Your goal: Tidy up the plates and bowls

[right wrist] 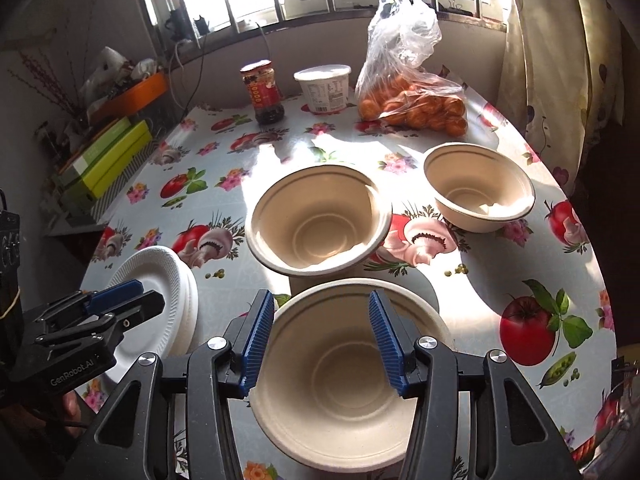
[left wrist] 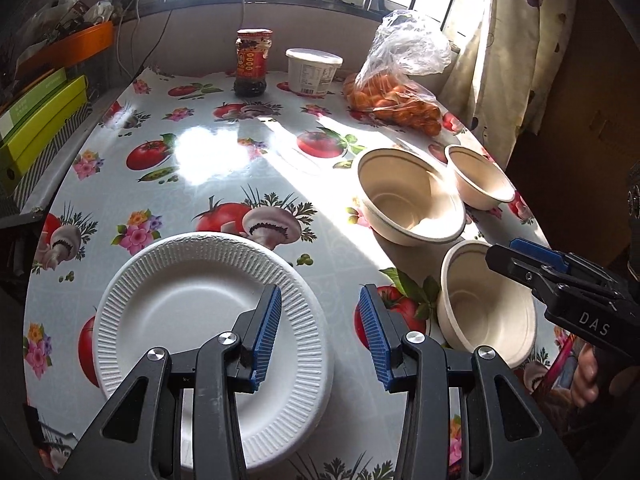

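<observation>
The right gripper (right wrist: 322, 340) hovers above the nearest paper bowl (right wrist: 340, 380) at the tabletop's near edge, jaws wide apart and empty, straddling its middle. The left gripper (left wrist: 320, 336), equally open and empty, hangs beside the stacked foam plates (left wrist: 192, 320).

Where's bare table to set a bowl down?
Bare tablecloth lies between the plate stack, the sauce jar and the middle bowl. Crowded on the right: three bowls, with the bagged oranges behind.
</observation>
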`<state>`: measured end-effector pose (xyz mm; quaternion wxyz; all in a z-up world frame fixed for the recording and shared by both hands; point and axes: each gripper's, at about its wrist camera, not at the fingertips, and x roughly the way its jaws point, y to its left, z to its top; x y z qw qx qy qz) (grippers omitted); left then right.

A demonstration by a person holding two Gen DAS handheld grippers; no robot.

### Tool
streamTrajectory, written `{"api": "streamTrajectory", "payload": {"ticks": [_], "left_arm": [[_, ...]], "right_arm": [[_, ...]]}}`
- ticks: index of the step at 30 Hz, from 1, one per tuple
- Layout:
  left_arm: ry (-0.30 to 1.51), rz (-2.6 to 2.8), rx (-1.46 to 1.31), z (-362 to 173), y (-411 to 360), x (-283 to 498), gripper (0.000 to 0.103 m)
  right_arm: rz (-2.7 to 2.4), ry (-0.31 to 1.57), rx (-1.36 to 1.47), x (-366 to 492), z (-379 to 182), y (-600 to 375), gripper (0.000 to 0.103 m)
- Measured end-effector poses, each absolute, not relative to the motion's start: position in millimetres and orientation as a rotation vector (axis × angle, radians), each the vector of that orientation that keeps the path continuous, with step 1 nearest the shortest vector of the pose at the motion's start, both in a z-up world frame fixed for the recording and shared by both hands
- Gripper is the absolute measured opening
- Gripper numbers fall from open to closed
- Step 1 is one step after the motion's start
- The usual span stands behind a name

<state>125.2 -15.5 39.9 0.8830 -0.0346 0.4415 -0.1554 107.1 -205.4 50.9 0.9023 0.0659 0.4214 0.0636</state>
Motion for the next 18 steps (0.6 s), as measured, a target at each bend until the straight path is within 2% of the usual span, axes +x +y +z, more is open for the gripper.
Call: {"api": "streamTrajectory", "payload": {"ticks": [18], "left_arm": [[0.991, -0.483, -0.074, 24.1, -74.4, 126.7, 0.042]], "right_arm": [[0.037, 0.903, 0.187, 88.0, 24.5, -269.4, 0.050]]}}
